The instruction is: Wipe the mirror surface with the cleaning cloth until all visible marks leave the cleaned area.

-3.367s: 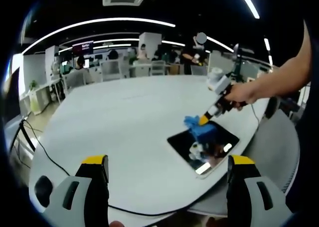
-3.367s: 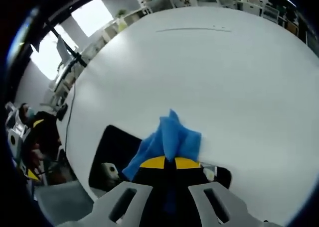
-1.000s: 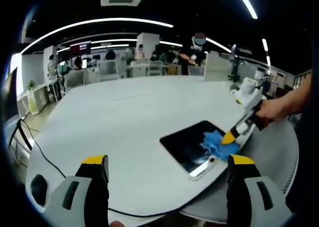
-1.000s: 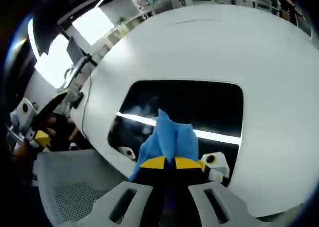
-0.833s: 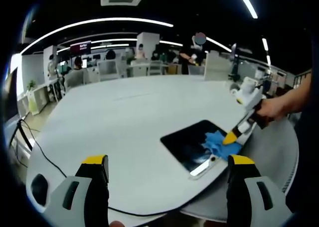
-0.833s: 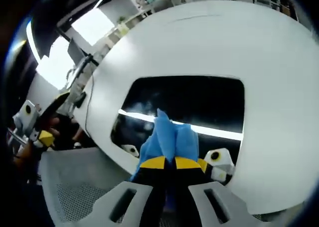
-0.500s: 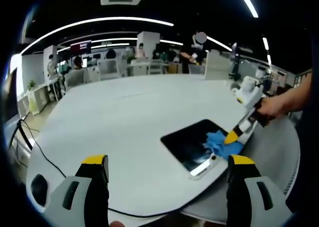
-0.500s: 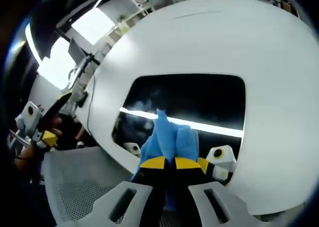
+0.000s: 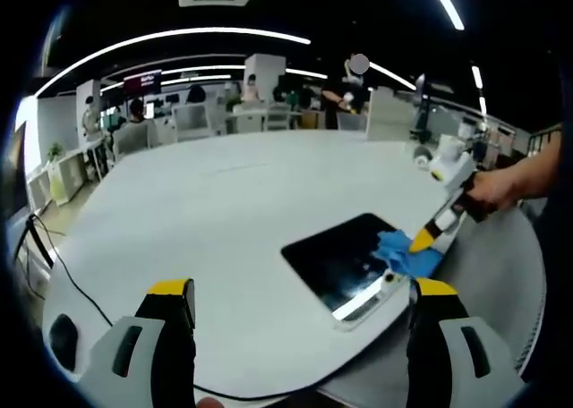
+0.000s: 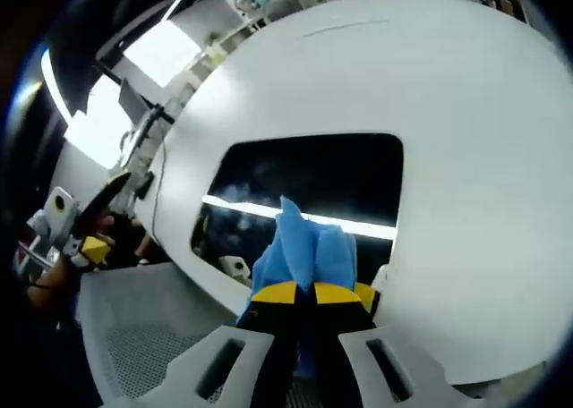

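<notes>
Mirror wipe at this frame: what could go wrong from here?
1. The mirror lies close to the white table's near edge, so a hard stroke toward that edge might slide it off.
2. The right hand-held gripper pinches the blue cloth as a narrow bunch, so each pass may cover little glass and leave marks.
3. The yellow jaw tips sit close behind the cloth; pressing steeply might bring them onto the glass.

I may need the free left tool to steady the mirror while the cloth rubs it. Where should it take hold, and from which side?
The mirror lies flat on the table, so only its thin rim is grippable. Probably best: pinch the near edge by the table's rim, coming in low from the left tool's side, away from the cloth in the right tool.
</notes>
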Tool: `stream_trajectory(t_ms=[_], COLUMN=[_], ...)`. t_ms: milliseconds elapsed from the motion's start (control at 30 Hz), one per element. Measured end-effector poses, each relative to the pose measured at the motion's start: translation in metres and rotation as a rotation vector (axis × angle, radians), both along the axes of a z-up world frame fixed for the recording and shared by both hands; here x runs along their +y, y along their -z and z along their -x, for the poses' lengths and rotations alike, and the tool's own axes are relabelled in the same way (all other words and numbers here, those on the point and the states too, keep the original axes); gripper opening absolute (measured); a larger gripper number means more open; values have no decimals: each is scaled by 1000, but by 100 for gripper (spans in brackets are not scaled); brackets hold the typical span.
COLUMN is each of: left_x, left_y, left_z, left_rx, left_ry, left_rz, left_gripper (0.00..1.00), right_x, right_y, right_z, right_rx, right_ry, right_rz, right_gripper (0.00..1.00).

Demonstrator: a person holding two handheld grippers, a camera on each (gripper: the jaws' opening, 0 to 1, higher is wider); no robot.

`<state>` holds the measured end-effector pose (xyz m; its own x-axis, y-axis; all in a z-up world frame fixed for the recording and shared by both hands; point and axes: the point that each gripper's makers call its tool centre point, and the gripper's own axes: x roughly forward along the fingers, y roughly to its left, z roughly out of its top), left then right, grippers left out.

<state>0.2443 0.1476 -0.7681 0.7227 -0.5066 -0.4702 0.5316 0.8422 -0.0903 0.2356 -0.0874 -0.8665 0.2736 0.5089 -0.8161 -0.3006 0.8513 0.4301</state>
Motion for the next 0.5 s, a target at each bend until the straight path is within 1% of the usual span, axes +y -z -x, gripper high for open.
stream_trajectory(t_ms=[167,433,500], left_x=[-3,-3,-2], left_y=[1,2,2], left_z=[-3,-4,-3], left_rx=[-2,-8,-8], left_ry=[-6,-22,-26], left_rz=[0,-2,-3], left_gripper=[100,100,100], right_x=[-11,-13,-13], right_y=[0,0,0], right_z=[-1,-2,-5], right_rx=[1,1,11], right_ry=[19,19,31], right_rz=[-3,1,5], right_gripper=[0,0,0])
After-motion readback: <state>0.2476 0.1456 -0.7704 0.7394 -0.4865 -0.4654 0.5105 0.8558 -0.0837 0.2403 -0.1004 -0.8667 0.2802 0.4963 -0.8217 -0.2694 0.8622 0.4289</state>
